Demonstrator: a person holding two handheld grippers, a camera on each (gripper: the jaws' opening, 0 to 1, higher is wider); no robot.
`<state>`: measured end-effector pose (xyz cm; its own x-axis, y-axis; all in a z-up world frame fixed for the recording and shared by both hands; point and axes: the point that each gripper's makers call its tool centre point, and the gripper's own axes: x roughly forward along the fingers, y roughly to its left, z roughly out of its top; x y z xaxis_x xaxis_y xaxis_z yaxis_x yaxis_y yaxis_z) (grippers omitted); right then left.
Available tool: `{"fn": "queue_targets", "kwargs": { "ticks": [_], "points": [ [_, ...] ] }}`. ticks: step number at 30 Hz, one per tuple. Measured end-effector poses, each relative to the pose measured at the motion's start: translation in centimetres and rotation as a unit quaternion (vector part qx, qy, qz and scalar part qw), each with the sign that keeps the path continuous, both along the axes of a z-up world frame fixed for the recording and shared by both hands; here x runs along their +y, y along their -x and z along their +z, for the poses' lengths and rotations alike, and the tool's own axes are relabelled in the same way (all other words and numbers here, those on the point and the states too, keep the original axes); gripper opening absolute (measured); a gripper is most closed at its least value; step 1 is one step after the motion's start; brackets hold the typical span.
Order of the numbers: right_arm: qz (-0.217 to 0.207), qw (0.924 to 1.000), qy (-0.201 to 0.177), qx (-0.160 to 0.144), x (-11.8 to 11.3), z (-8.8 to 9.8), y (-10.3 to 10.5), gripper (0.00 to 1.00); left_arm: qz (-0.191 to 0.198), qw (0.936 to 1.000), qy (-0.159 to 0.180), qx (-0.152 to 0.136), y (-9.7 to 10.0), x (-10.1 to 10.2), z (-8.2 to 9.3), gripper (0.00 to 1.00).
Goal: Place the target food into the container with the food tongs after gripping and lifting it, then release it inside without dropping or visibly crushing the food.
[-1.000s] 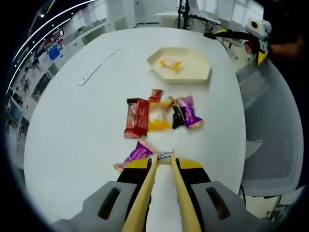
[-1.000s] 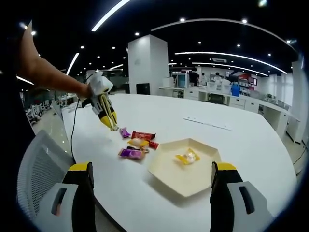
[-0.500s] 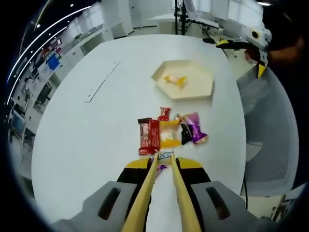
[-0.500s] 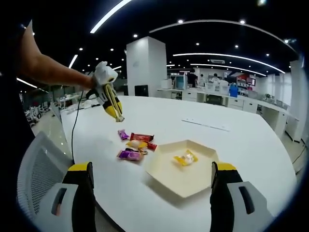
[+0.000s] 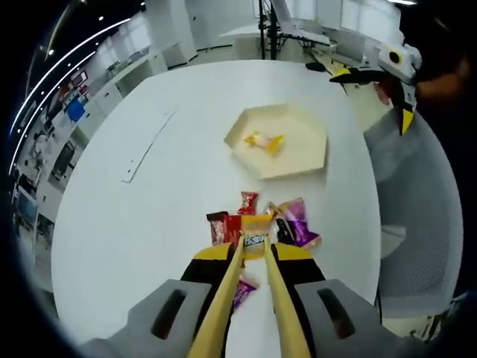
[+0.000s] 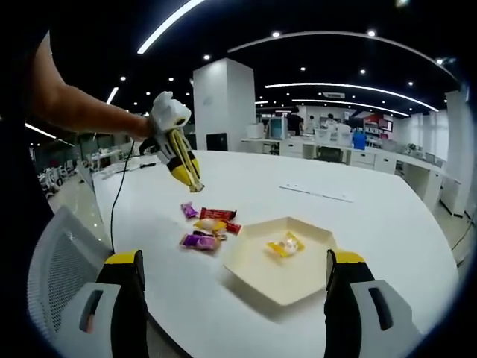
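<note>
My left gripper (image 5: 254,258) is shut on a pair of yellow food tongs (image 5: 223,306). The tong tips pinch a small wrapped candy (image 5: 254,242), held in the air above the snack pile (image 5: 257,222). Beyond the pile lies a cream hexagonal tray (image 5: 298,153) holding one yellow candy (image 5: 264,140). In the right gripper view, the left gripper with the tongs (image 6: 182,160) hangs above the snack pile (image 6: 207,224), left of the tray (image 6: 287,280) with the yellow candy (image 6: 284,244). My right gripper (image 6: 234,258) stands wide open and empty near the table's edge.
A loose purple candy (image 5: 242,288) lies apart from the pile on the round white table (image 5: 134,224). A thin white strip (image 5: 145,145) lies to the left. Mesh chairs (image 5: 417,209) stand by the table's edge. A person's arm (image 6: 74,112) holds the left gripper.
The left gripper has lifted the small candy off the table and carried it over the snack pile toward the tray. The right gripper has stayed put.
</note>
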<state>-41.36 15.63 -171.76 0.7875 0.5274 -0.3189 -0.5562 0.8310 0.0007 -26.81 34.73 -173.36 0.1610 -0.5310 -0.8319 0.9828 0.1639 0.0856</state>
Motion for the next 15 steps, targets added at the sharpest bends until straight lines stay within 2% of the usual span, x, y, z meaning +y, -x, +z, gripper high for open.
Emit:
{"fn": "queue_targets", "kwargs": {
  "ticks": [7, 15],
  "points": [
    [-0.002, 1.0, -0.001, -0.002, -0.1, 0.1, 0.0, 0.99, -0.01, 1.0, 0.002, 0.001, -0.2, -2.8, 0.1, 0.15],
    [-0.008, 0.9999, -0.006, -0.006, -0.4, 0.3, -0.1, 0.99, -0.025, 0.9997, 0.003, 0.0, 0.1, -6.8, 0.0, 0.15]
  ]
}}
